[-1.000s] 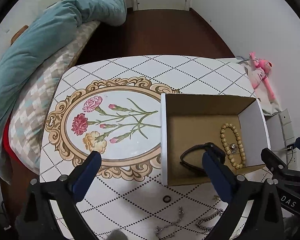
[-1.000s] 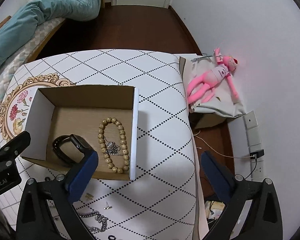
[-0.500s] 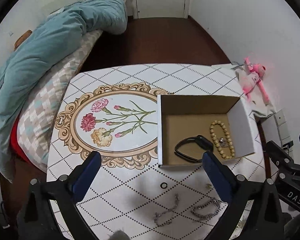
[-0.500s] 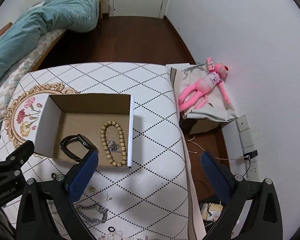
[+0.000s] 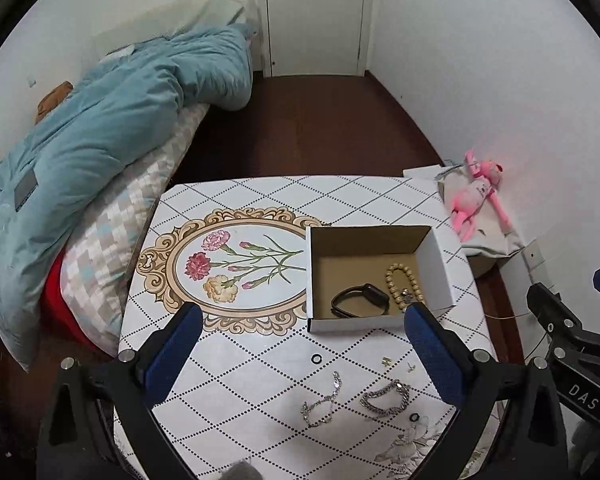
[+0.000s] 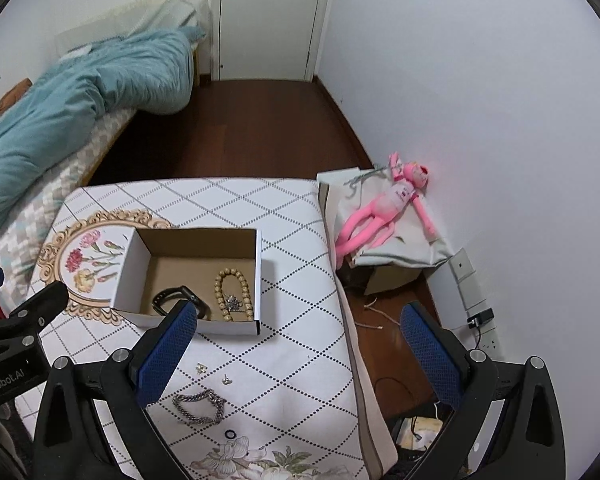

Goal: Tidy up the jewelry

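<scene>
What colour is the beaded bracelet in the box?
Light tan; the beaded bracelet shows best in the right wrist view.

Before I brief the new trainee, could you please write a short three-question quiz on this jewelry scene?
1. True or false: the bead bracelet lies inside the box.
2. Which item lies on the table outside the box? A) black band B) chain bracelet C) bead bracelet
3. Fill in: both the left gripper and the right gripper are ____ and hold nothing.

Key: 1 true; 2 B; 3 open.
</scene>
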